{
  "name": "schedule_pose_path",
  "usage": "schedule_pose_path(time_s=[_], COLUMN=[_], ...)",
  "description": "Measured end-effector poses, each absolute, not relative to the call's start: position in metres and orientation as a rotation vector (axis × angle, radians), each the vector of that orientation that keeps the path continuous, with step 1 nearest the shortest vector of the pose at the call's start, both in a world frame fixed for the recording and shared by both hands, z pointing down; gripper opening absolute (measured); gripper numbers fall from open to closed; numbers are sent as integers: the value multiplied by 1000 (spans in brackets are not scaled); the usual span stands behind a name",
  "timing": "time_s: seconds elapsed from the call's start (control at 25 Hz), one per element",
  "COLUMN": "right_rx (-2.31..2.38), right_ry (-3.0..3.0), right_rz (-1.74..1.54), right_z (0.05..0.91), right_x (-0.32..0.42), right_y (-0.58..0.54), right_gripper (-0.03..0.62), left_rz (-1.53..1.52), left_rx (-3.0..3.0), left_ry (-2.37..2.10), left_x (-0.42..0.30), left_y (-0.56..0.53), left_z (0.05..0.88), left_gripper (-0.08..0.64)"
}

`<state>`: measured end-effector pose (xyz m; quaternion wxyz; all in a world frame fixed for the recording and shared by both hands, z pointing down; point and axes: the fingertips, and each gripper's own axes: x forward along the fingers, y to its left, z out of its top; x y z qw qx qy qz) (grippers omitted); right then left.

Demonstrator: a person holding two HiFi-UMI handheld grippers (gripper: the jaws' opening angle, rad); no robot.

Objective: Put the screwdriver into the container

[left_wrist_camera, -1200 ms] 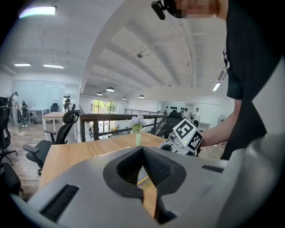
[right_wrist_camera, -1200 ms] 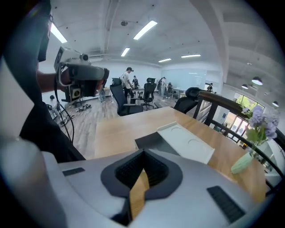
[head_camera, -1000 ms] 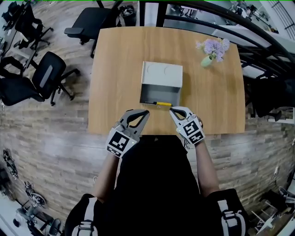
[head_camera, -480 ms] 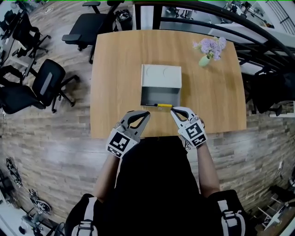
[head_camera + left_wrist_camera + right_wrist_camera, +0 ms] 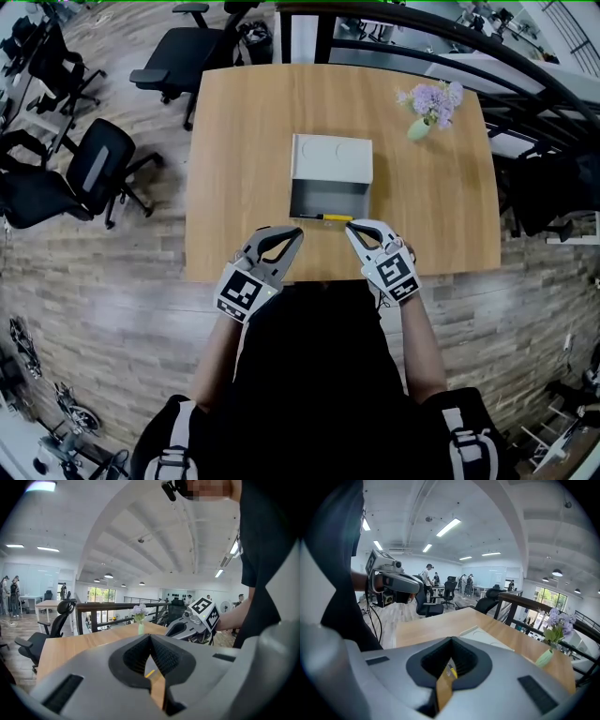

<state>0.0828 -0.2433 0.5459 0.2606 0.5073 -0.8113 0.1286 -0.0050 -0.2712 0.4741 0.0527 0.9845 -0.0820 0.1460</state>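
left claw [image 5: 299,231], right claw [image 5: 349,225] hardly shifted, both closed, screwdriver [image 5: 324,217] at container [image 5: 333,153] front, wooden table [image 5: 242,141], chairs [image 5: 94,161]

The right hand-held gripper [image 5: 451,640] has its jaws touching at the tips, with nothing between them. The gap beneath them shows a strip of wooden worktop [image 5: 433,625] and a bit of yellow screwdriver [image 5: 452,671]. A pale container [image 5: 485,637] lies beyond at one o'clock. The left hand-held gripper [image 5: 412,586] is at ten o'clock and a flower vase [image 5: 544,658] at three.
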Motion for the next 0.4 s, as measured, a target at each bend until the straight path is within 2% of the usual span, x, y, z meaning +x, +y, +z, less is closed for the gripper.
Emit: schedule_pose_path(time_s=[0.4], right_rx=[1407], right_ry=[-2175], right_rz=[366], right_z=[546], right_x=[91], right_y=[-233], right_gripper=[25], left_rz=[432], left_rx=[3007], left_ry=[-189], left_x=[11], left_y=[-262], left_z=[472], left_gripper=[22])
